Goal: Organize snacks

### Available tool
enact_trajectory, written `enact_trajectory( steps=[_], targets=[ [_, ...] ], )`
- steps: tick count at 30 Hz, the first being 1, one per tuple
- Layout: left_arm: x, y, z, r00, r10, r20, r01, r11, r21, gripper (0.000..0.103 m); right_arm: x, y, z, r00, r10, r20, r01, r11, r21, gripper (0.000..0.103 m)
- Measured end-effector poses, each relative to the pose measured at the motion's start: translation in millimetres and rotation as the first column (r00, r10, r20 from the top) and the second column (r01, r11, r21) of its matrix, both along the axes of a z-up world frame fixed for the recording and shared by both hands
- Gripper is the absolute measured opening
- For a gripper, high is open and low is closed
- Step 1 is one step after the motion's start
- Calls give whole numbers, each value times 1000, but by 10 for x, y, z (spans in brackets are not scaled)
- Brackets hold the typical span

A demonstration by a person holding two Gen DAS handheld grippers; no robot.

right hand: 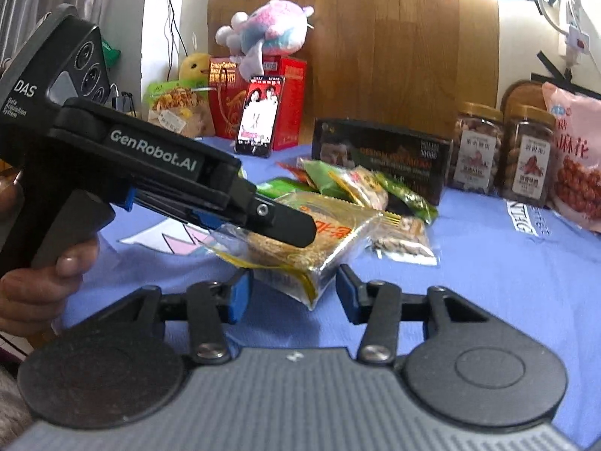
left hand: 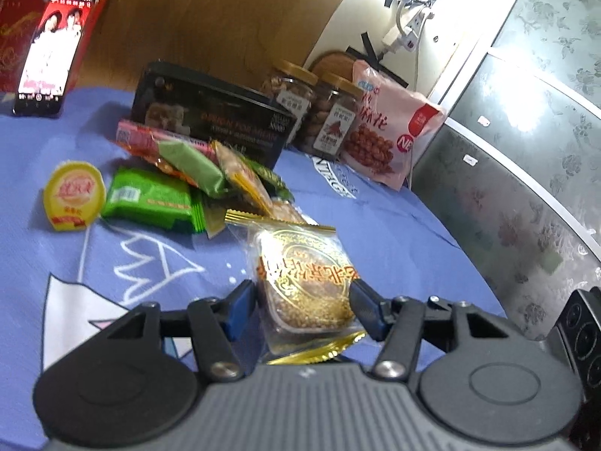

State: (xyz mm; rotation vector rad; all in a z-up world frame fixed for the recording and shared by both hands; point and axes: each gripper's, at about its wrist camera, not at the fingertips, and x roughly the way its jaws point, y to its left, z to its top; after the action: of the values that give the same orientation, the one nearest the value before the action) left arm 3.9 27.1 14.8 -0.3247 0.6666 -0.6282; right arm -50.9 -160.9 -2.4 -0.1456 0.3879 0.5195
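A clear, gold-edged packet with a sesame cake [left hand: 306, 282] sits between the fingers of my left gripper [left hand: 304, 300], which is shut on its two sides. In the right wrist view the same packet [right hand: 300, 248] is held under the left gripper's black finger [right hand: 285, 221], just above the blue cloth. My right gripper [right hand: 291, 293] is open and empty, right in front of the packet's lower corner. Behind lies a pile of small snack packets [left hand: 195, 180], green, pink and yellow, and a round yellow cup snack [left hand: 73, 195].
A black box [left hand: 210, 120], two nut jars [left hand: 330, 112] and a pink snack bag [left hand: 390, 127] stand at the back of the blue cloth [left hand: 375, 233]. A phone [left hand: 52, 56] leans on a red box [right hand: 293, 86]. Plush toys [right hand: 263, 34] stand at the back left.
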Motion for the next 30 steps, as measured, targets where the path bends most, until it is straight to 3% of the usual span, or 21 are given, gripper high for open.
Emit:
enact_trajectory(
  steps=[7,12,21,26,30],
  targets=[
    [56,36,133,999,6,38,-6,1000,3,56,43,72,101,998,-2,58,3,1000,-20,51],
    [329,1,375,996,-4,89,2,1000,25,56,295,76,294,994,-9,109,13,999,-32,51],
    [1272,-153,828,984,50,171,-56,998,29,57,1386,34,731,994,-36,106,33,999,31,51],
    [1906,-242,818,985,98,144,-102,995,18,56,2053,27,750,994,-97,46,94,994,60,51],
    [2148,-323,711,976,151,159,-162,985,59,57,2394,-5,667,979,-205,16,204,978,40,52]
  ],
)
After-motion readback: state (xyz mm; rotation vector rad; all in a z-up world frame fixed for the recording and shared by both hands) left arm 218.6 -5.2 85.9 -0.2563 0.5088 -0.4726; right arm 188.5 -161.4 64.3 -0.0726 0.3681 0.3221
